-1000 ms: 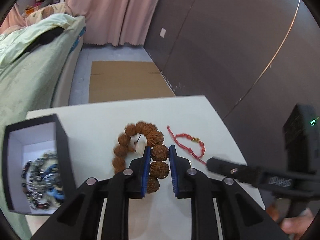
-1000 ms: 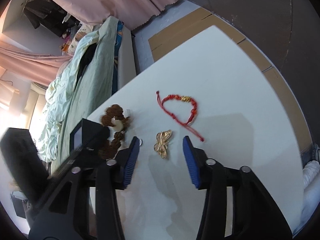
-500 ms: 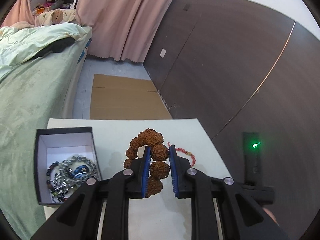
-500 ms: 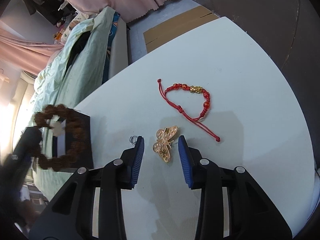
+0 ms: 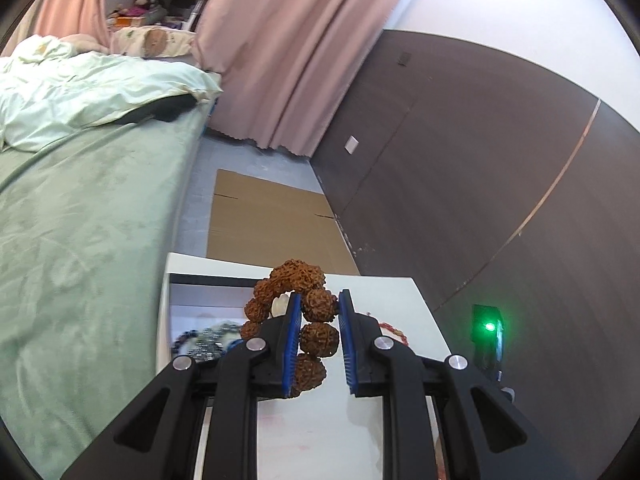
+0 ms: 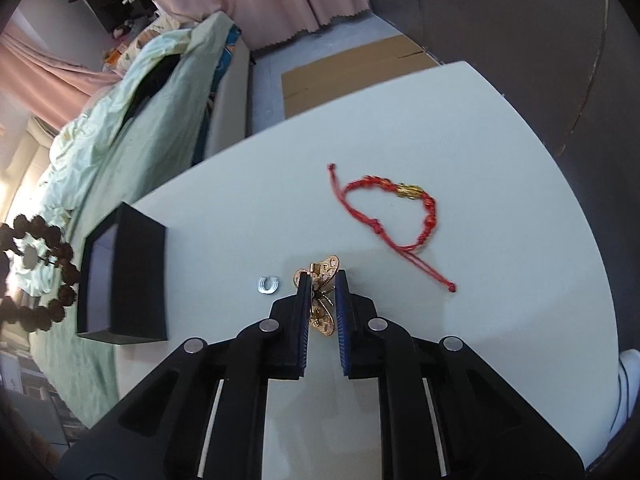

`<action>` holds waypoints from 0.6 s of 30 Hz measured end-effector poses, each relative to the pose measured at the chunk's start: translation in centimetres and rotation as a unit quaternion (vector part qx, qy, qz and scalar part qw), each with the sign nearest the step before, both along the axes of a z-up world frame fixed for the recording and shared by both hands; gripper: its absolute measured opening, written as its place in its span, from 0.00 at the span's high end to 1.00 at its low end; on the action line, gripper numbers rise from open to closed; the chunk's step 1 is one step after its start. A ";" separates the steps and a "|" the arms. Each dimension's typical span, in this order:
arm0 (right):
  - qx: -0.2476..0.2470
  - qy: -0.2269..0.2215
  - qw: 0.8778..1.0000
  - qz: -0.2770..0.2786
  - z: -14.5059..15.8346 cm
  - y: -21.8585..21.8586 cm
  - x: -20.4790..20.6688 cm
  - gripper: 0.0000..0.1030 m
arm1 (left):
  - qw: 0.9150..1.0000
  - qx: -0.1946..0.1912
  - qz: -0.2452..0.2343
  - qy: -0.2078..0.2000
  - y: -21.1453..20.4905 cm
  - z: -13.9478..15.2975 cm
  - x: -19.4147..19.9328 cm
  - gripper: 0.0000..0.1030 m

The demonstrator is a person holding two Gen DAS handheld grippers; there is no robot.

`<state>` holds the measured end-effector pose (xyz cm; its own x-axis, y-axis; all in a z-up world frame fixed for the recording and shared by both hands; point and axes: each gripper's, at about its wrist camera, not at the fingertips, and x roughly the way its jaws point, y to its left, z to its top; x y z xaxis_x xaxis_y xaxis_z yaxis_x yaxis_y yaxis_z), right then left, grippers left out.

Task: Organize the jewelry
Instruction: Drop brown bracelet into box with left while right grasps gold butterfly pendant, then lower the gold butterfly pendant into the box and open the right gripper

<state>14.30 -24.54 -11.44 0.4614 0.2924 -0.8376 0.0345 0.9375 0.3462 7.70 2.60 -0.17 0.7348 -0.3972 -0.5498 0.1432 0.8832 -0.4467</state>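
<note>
Two pieces are in hand at once. The left gripper (image 5: 319,338) pinches the brown seed-bead bracelet (image 5: 304,308) between its blue pads and holds it in the air at lower centre of the left wrist view, above the open black box (image 6: 120,276), where beaded jewellery (image 5: 204,338) already lies. The right gripper (image 6: 322,310) has just been closing its jaws, and they now press on the gold butterfly brooch (image 6: 320,292), which sits on the table at lower centre of the right wrist view.

My judgement: the step is moving the loose pieces into the box. Next, the left jaws need to come over the box's opening and spread so the bracelet drops inside; the brooch then needs lifting clear and carrying left to the same box. Being thin and flat, it may slip.

Left on the white table (image 6: 460,120) are a red cord bracelet (image 6: 400,216) at centre right, well apart from the box, and a small silver ring (image 6: 267,285) just left of the right jaws.

Around the table: a bed with pale green bedding (image 5: 80,220) at left, pink curtains (image 5: 280,52) at top, a dark panelled wall (image 5: 500,184) at right and flattened cardboard (image 5: 272,228) on the floor.
</note>
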 end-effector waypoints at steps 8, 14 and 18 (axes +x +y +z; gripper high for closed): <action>0.051 -0.033 0.998 0.011 2.3 1.0 -1.0 0.87 | 1.000 -0.013 0.023 0.012 2.4 -0.8 -0.1 0.84; 0.098 -0.070 0.992 0.028 4.6 2.2 -1.5 0.87 | 0.999 -0.018 0.038 -0.005 3.4 -0.1 -0.5 0.63; 0.127 -0.091 0.987 0.047 6.0 3.5 -1.8 0.87 | 0.999 -0.021 0.047 0.002 4.1 -0.3 -0.4 0.54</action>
<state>12.49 -21.02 -5.42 0.5586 0.5304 -0.6377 -0.1330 0.8161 0.5623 7.31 6.68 -0.44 0.7679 -0.3488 -0.5372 0.0578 0.8730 -0.4842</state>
